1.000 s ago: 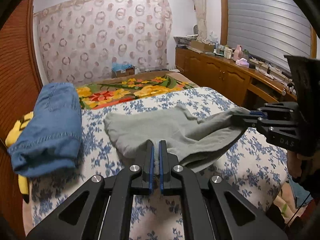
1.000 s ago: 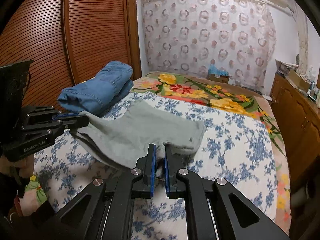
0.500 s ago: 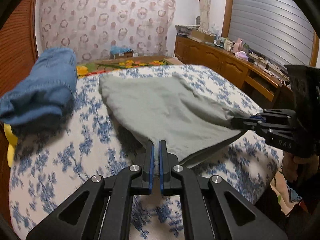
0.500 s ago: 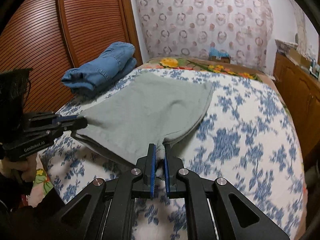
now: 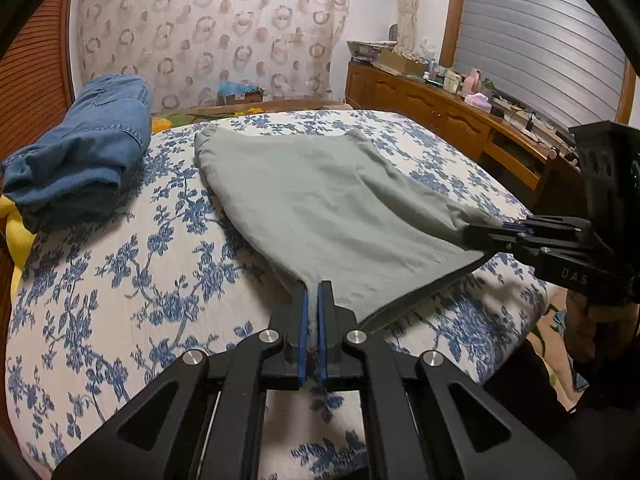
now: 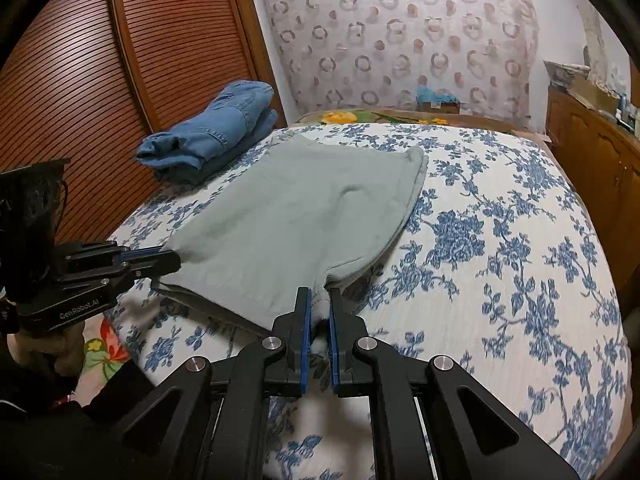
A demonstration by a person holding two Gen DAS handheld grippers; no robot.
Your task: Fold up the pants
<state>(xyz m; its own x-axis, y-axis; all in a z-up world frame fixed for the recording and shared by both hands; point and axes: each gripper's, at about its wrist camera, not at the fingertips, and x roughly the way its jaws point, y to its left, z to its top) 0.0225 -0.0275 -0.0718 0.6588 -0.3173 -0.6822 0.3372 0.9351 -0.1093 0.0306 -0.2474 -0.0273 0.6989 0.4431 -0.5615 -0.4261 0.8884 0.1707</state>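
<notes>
The grey pants [image 5: 320, 204] lie spread on the bed [image 5: 120, 280], reaching its near edge. The left claw [image 5: 312, 292] and right claw [image 6: 318, 300] each pinch a near corner, nearly closed. Soft, light cloth that sags; corners and hems look the best holds.

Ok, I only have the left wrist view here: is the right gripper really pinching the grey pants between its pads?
Observer: Yes. Its own camera shows the right gripper shut on a bunched corner of the grey pants.
Operator: And the left one, seen from outside?
Observer: The left gripper clamps the other near corner, jaws closed.
Operator: What is behind the jeans?
Observer: A slatted wooden door stands just behind the folded jeans.
</notes>
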